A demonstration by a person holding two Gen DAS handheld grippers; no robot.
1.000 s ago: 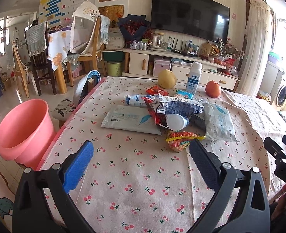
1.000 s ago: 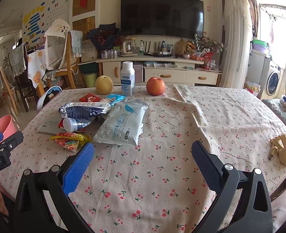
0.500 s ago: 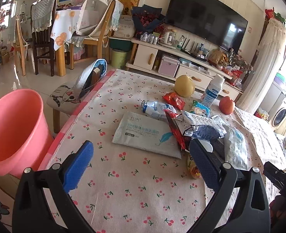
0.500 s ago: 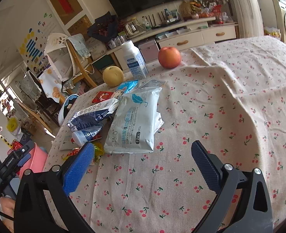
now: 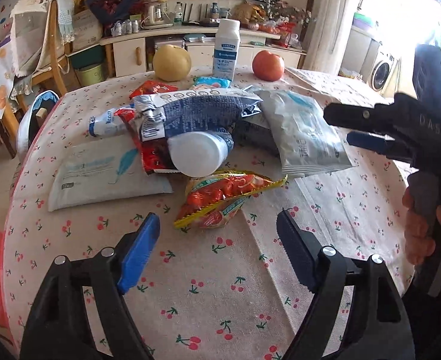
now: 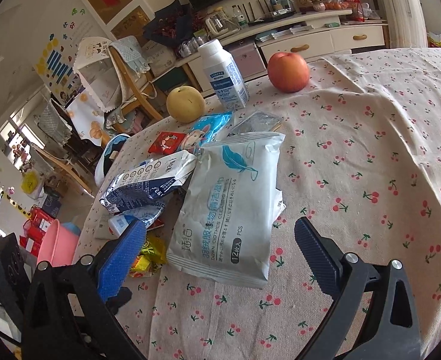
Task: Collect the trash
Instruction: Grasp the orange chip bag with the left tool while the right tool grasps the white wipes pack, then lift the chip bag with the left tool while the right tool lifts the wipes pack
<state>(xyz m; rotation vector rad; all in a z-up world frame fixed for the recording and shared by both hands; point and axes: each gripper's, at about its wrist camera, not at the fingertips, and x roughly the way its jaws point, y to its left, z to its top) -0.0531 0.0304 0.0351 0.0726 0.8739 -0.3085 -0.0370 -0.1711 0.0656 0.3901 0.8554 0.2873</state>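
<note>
1. left wrist view: our left gripper (image 5: 219, 234) is closing its jaws, nothing pressed yet; the red-yellow snack wrapper (image 5: 223, 199) lies mid-frame on the table (image 5: 190, 300), just ahead. we judge this the approach; next, push forward and pinch.
2. right wrist view: our right gripper (image 6: 220, 240) holds its jaws wide, empty, around the wipes pack (image 6: 232, 210); the pink bucket (image 6: 55, 244) waits lower left.

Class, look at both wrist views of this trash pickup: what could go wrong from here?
1. The left tool, jaws closing and still empty, may miss the crumpled snack wrapper lying just ahead.
2. The white bottle lies on its side against that wrapper; a tug could roll it.
3. The apple and pear could be swept up as trash.
</note>
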